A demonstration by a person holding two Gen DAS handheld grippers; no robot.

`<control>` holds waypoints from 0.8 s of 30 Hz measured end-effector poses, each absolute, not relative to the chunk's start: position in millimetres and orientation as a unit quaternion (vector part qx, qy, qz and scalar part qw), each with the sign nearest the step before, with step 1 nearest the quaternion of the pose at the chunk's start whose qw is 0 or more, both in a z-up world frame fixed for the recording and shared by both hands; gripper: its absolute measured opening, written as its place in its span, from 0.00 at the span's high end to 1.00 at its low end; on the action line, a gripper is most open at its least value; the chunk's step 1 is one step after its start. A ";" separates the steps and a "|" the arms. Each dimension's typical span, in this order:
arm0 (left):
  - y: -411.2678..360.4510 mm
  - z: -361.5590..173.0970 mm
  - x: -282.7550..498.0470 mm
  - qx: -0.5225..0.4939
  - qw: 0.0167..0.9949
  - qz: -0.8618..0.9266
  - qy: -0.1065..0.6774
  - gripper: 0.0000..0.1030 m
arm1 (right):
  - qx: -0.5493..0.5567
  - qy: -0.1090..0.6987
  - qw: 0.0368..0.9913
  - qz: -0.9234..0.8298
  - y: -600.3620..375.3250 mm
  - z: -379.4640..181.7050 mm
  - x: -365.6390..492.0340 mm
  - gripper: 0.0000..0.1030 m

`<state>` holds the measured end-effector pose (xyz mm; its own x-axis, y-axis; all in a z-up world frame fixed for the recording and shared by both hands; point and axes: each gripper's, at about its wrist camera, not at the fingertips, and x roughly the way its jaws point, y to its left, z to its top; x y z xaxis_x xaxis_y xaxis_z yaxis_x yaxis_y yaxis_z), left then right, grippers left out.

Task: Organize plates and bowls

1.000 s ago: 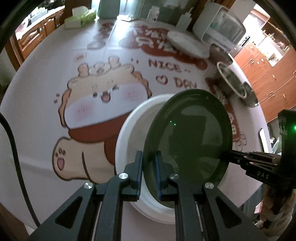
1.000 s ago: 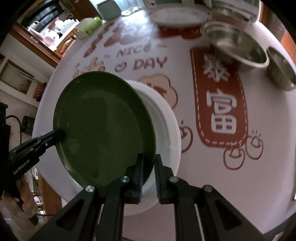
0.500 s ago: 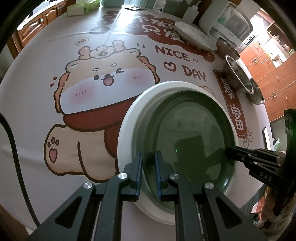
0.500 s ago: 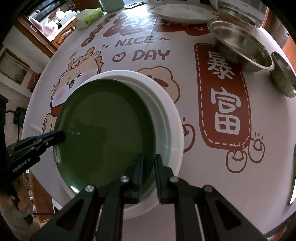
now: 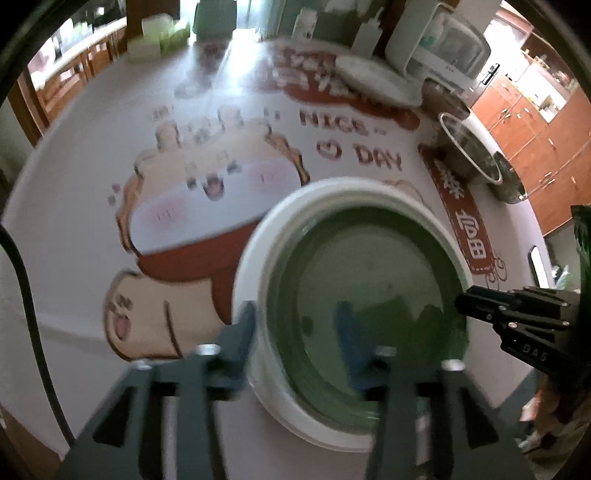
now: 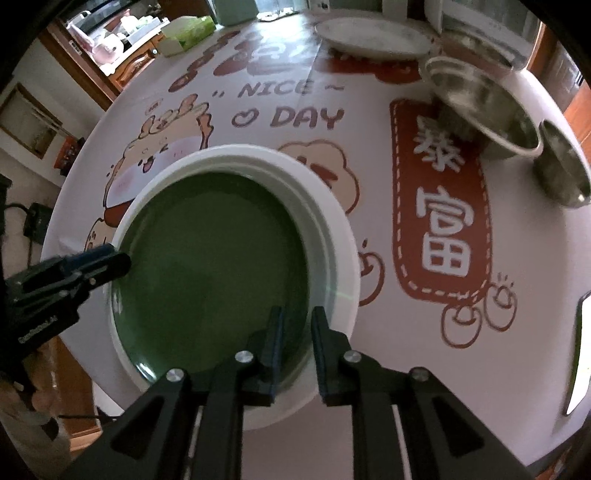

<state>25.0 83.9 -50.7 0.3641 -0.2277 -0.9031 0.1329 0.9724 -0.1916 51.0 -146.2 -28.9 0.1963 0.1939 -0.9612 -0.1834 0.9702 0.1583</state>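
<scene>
A dark green plate (image 5: 369, 288) (image 6: 214, 258) lies flat inside a larger white plate (image 5: 258, 258) (image 6: 332, 229) on the printed tablecloth. My left gripper (image 5: 293, 317) is at the plates' near rim in its own blurred view. Its jaws are opening and stand wide apart, astride both rims without pressing on them. In the right wrist view the left gripper (image 6: 110, 258) is at the plates' left edge. My right gripper (image 6: 297, 321) is at the opposite rim. Its jaws are opening a little, with the green rim loose between them. The right gripper (image 5: 480, 299) also shows from the side.
At the back stand another white plate (image 6: 369, 35), a large steel bowl (image 6: 480, 107) and a small steel bowl (image 6: 561, 170). A white appliance (image 5: 436, 40) and a tissue box (image 6: 188, 33) are at the far edge. The table's near edge runs just behind the stacked plates.
The green plate, held tilted over the white plate by both grippers, came down flat into it. Both pairs of jaws have parted since, the left one widely.
</scene>
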 end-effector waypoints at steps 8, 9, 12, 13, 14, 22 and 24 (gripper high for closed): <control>86.4 -28.6 23.6 -0.033 0.846 -0.099 0.523 0.29 | 0.011 0.607 0.784 0.129 -147.6 -17.0 49.6 0.70; 86.9 -27.4 22.3 -0.034 0.847 -0.100 0.521 0.29 | 0.012 0.605 0.785 0.131 -147.5 -15.9 48.9 0.70; 85.8 -24.7 16.7 -0.034 0.851 -0.106 0.513 0.29 | 0.011 0.601 0.788 0.134 -148.5 -13.2 46.3 0.70; 84.8 -24.8 16.2 -0.034 0.852 -0.107 0.511 0.29 | 0.011 0.600 0.789 0.134 -148.8 -12.2 46.2 0.70; 84.0 -22.3 15.1 -0.035 0.854 -0.110 0.508 0.29 | 0.012 0.599 0.789 0.135 -149.2 -10.9 45.6 0.70; 81.1 5.5 17.7 -0.044 0.869 -0.124 0.477 0.29 | 0.031 0.580 0.801 0.147 -157.2 9.7 47.3 0.70; 80.1 13.5 20.1 -0.045 0.871 -0.129 0.471 0.29 | 0.037 0.577 0.802 0.150 -159.8 15.4 48.4 0.70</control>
<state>20.1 80.1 13.5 0.5224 -0.2673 -0.8097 0.1817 0.9627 -0.2005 48.4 -159.8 15.4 0.2897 0.2831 -0.9143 -0.1981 0.9523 0.2321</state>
